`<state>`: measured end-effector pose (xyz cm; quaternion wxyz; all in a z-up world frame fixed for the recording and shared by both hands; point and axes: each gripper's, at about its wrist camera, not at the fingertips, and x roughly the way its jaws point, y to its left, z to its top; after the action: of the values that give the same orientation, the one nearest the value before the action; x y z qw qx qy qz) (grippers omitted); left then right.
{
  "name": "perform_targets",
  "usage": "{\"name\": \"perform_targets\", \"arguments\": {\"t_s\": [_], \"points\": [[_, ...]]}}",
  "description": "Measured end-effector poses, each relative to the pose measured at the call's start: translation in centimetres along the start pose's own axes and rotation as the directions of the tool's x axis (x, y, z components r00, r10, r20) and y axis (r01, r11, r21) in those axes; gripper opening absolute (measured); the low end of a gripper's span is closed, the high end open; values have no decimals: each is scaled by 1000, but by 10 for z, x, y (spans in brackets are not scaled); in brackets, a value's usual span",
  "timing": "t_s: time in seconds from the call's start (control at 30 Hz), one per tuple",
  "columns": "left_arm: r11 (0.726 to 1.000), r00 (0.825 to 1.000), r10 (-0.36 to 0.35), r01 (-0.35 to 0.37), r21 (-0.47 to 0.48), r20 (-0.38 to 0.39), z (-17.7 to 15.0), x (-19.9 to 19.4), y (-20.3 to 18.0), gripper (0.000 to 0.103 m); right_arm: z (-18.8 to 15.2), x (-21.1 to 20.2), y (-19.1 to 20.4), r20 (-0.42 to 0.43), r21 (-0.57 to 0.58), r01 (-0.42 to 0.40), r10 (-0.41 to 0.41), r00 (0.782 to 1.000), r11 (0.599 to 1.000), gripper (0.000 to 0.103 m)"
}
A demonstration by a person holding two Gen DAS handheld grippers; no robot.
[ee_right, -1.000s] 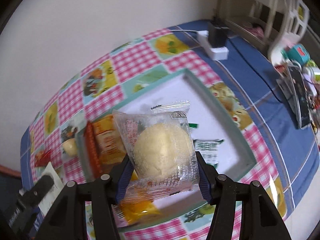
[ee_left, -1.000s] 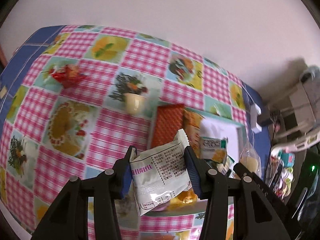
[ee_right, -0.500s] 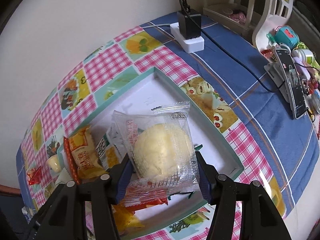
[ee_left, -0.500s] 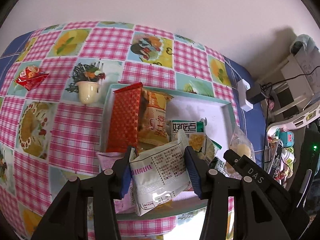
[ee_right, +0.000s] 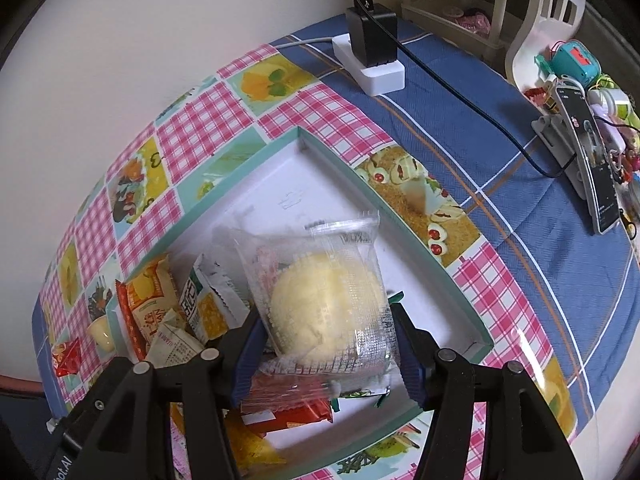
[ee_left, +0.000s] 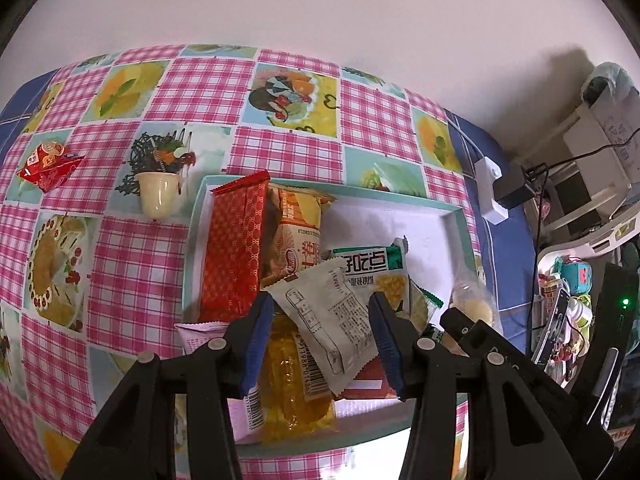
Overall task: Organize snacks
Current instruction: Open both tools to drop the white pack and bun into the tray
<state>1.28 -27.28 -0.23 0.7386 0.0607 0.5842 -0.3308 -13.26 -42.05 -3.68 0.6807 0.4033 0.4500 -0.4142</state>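
Left hand-held gripper [ee_left: 320,324] clamped on a white printed foil packet [ee_left: 328,320] above the shallow teal-rimmed white tray [ee_left: 456,216]. Right hand-held gripper [ee_right: 326,344] pinching a clear-wrapped yellow bun [ee_right: 324,312] over that tray.

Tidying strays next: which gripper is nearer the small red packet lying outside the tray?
Left. The left gripper sits over the tray's packet-side half; the red packet lies beyond. The right gripper works the far half.

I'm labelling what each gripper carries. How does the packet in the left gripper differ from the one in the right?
The grey sachet in the left gripper is opaque foil with printed text and a barcode; the bun packet in the right gripper is clear, showing a round pale yellow bun. The sachet looks flat, the bun packet bulges. Both are clamped between blue pads above the teal tray.
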Motion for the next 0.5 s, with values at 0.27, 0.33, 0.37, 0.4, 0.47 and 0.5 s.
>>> {"name": "perform_targets", "arguments": {"t_s": [0.27, 0.33, 0.37, 0.4, 0.47, 0.5], "points": [[999, 1000, 29, -29, -28, 12, 0, -5, 10, 61, -1, 4, 3, -12, -21, 15, -16, 1000, 1000, 71], [999, 999, 34, -33, -42, 18, 1, -7, 14, 63, -2, 3, 4, -12, -31, 25, -25, 1000, 999, 77], [998, 999, 39, -37, -48, 22, 2, -8, 16, 64, -2, 3, 5, -12, -34, 28, -29, 1000, 999, 77], [998, 999, 44, -43, -55, 27, 2, -9, 18, 67, -3, 4, 5, -13, -37, 30, -30, 999, 999, 77], [996, 998, 58, -55, -69, 37, 2, -11, 24, 71, -4, 4, 5, -15, -41, 29, -30, 999, 999, 77], [995, 997, 68, -64, -79, 43, 2, -13, 27, 73, -5, 3, 5, -14, -42, 29, -30, 999, 999, 77]]}}
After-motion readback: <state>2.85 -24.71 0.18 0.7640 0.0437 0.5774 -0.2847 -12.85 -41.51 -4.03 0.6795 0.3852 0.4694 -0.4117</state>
